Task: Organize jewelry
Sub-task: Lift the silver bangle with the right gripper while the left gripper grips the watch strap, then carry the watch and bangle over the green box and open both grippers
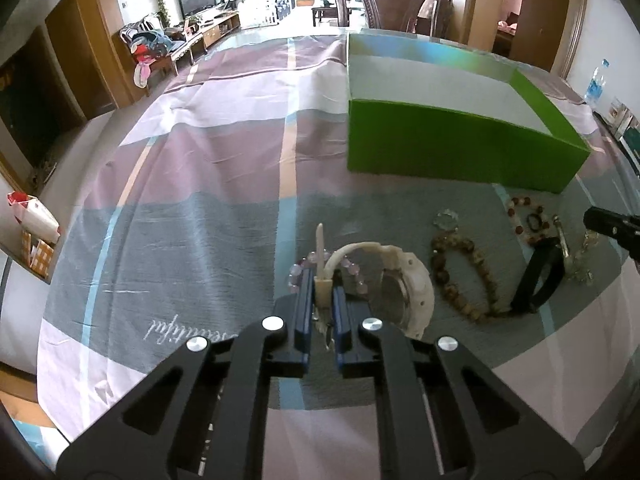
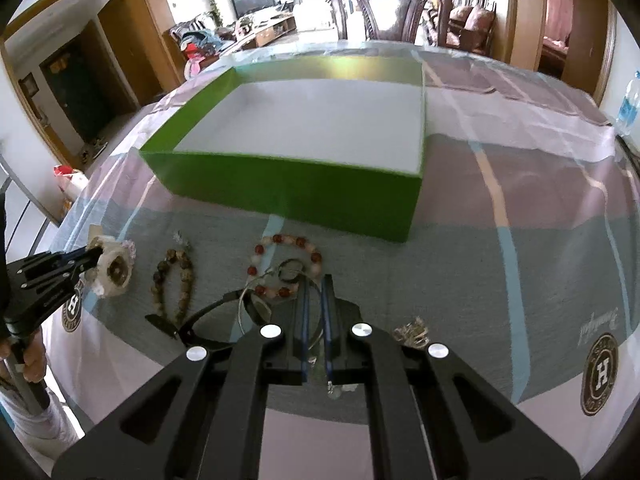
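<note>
Left gripper (image 1: 322, 280): my jaws are nearly together, clamped on the cream strap of the white watch (image 1: 404, 280). Strap tail sticks up between the blue pads; watch body lies face-down just right of the fingers, on top of a pale purple bead bracelet (image 1: 298, 270).

Right gripper (image 2: 316, 284): jaws stand a narrow slit apart. Right wrist view shows a thin silver ring or bangle (image 2: 248, 300) crossing the gap, but I cannot tell whether the pads actually press on it.

All the jewelry is on the grey band of the tablecloth (image 1: 192, 240), in front of the green box (image 1: 452, 152). The box has a white floor with nothing visible in it.

View differences:
- Left wrist view shows the strap grip close up. The right wrist view only gets it small at far left, along with the hand (image 2: 28, 356) on the left handle.
- Right wrist view shows the red-and-white bead bracelet (image 2: 288, 264) touching my right fingertips, a dark ring inside its loop, and a small metallic tangle (image 2: 412, 334) right of the fingers. The left view barely resolves those.
- Both views show the brown bead bracelet (image 1: 464, 276) and the black band (image 1: 540, 276), lying between the two grippers.
- Left view catches only the tip of the right gripper at its right edge.
</note>
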Tool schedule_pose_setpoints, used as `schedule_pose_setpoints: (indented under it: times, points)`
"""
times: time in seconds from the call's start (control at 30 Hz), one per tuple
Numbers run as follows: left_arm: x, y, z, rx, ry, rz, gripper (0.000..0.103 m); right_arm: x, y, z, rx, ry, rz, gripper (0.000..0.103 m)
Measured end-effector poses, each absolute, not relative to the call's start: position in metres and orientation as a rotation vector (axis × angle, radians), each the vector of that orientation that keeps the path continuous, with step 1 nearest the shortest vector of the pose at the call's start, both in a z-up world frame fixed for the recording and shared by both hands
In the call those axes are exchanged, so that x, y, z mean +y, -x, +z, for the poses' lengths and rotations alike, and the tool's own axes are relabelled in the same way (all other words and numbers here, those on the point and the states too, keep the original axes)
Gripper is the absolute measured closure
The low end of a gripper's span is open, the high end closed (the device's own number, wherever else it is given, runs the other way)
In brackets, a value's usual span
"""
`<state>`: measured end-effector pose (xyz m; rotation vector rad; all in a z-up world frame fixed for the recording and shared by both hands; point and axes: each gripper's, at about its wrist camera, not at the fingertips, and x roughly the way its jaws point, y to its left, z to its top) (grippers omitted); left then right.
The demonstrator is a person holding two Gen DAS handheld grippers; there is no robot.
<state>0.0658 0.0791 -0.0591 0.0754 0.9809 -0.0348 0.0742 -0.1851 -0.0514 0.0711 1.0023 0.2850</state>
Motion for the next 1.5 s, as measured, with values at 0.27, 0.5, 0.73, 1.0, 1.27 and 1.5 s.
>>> schedule_pose_setpoints:
  times: [0.27,0.5,0.73,1.0,1.27,1.5]
  points:
    - [0.078,-0.072,-0.071,1.008,-0.072,-0.032,0.093,-0.177,-0.084,-0.072,1.046,-0.058,0.333,0.026]
    - [0.079,-0.079,-0.078,1.019,-0.063,-0.028,0.090,-0.171,-0.091,-0.086,1.064,-0.039,0.361,0.044]
    - [0.085,-0.080,-0.077,1.015,-0.029,-0.018,0.094,-0.167,-0.083,-0.078,1.041,-0.017,0.359,0.048]
    - [0.081,-0.069,-0.048,0.943,-0.031,-0.034,0.094,-0.175,-0.074,-0.048,0.958,-0.024,0.316,0.048]
    - [0.063,-0.084,0.012,0.835,-0.079,-0.063,0.093,-0.185,-0.095,-0.003,0.868,-0.021,0.278,0.048]
    - [0.033,-0.156,0.053,0.776,-0.047,-0.113,0.093,-0.200,-0.160,0.009,0.850,-0.104,0.206,0.048]
